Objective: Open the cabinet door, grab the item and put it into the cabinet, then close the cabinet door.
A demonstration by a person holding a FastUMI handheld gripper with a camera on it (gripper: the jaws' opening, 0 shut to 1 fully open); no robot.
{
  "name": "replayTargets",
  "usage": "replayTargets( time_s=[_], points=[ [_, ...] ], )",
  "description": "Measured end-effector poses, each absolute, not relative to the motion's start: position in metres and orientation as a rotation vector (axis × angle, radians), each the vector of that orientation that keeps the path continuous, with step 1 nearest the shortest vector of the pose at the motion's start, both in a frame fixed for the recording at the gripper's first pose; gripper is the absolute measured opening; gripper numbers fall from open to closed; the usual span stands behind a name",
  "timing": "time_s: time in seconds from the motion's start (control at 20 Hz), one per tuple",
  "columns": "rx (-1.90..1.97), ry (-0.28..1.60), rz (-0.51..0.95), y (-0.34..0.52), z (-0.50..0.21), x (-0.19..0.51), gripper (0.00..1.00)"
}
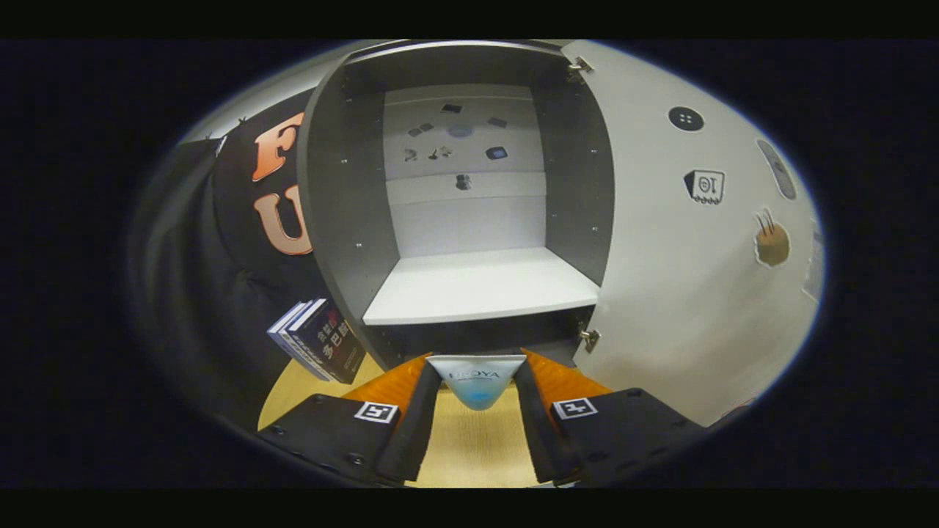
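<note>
The cabinet [352, 205] stands open straight ahead of the gripper, a tall dark-sided box with a pale back wall and a white shelf [480, 286] across its lower part. Its door [682, 257] is swung wide to the right of the opening, the light inner face turned this way, carrying a few stickers and hung on two metal hinges, the lower hinge [589, 337] near the shelf's right front corner. On the cabinet's back wall, above the shelf, sit several small dark stickers. To the left of the cabinet, low against the booth's dark cloth, a short stack of books [319, 341] leans on the wooden table [469, 447]. Below the cabinet's front edge the gripper [475, 385] holds the item [477, 383], a small white-and-blue packet with its flat top edge level with the cabinet's base. The jaws are clamped on it, one finger pressing each side, and the packet lies outside the cabinet, just short of the shelf.
</note>
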State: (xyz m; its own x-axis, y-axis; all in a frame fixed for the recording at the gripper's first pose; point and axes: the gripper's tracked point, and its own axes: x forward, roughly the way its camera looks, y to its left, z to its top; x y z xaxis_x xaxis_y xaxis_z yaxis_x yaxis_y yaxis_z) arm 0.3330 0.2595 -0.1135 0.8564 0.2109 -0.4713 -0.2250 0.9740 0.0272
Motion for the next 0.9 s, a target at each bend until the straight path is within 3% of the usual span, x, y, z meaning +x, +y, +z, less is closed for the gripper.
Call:
replayTargets(
  time_s=[0.4, 0.9],
  points=[
    [-0.116, 0.468, 0.215, 0.284, -0.070, 0.451, 0.63],
    [-0.152, 0.541, 0.218, 0.292, -0.108, 0.520, 0.63]
  ],
)
